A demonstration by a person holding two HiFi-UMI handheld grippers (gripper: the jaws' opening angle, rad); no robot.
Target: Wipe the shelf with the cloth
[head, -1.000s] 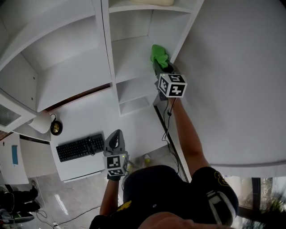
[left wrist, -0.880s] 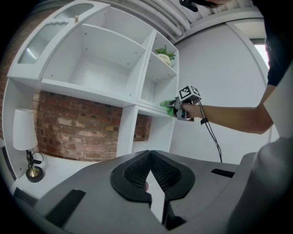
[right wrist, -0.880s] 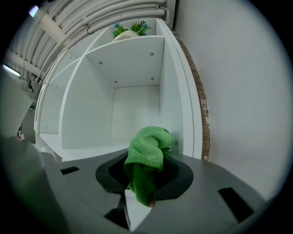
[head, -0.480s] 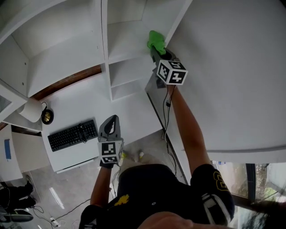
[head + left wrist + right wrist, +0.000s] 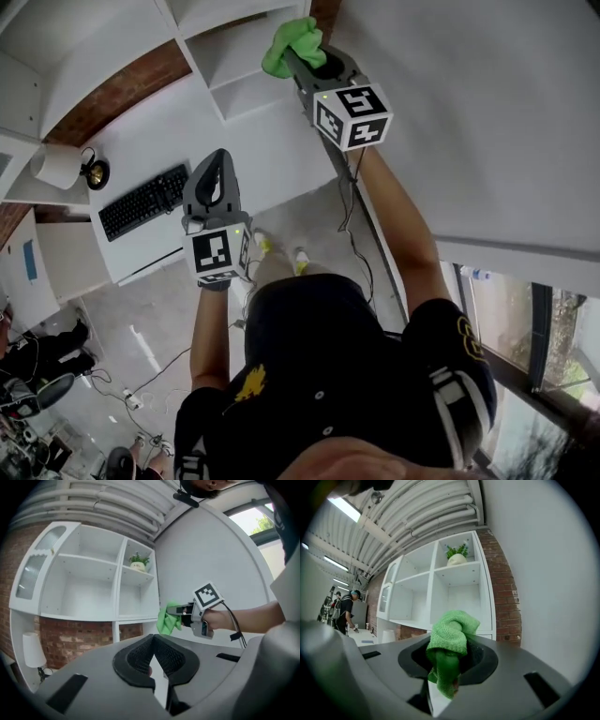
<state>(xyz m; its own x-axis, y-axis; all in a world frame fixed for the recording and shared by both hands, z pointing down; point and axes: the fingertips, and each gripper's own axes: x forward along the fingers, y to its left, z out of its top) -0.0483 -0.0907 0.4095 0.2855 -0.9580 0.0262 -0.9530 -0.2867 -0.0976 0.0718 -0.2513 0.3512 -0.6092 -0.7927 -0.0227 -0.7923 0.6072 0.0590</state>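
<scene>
Right gripper view: green microfibre cloth (image 5: 450, 641), bunched into a lump and pinched between the jaws of the right gripper (image 5: 446, 667), with folds spilling above and below the pads. The head view places the same cloth (image 5: 289, 43) at the tip of the right gripper (image 5: 298, 58), held out at arm's length in front of the lower compartments of the white open-fronted shelf unit (image 5: 232, 58). The cloth is carried in the air, apart from the shelf boards.

Left gripper view: the left gripper (image 5: 154, 652) has its jaws pressed together at the tips with nothing between them. Beyond it, the cloth (image 5: 167, 618) and the right gripper (image 5: 186, 616) show against the plain grey wall, just beside the right edge of the shelf unit (image 5: 93, 585).

Shelf contents: a small green plant in a white pot (image 5: 457, 555) stands in the upper right compartment; the other compartments in view hold nothing. A red brick wall (image 5: 506, 590) shows behind and beside the unit.

Surroundings, head view: the left gripper (image 5: 219, 161) is held low over the white desk (image 5: 253, 141), which carries a black keyboard (image 5: 144, 202) and a white paper roll (image 5: 58, 167).
</scene>
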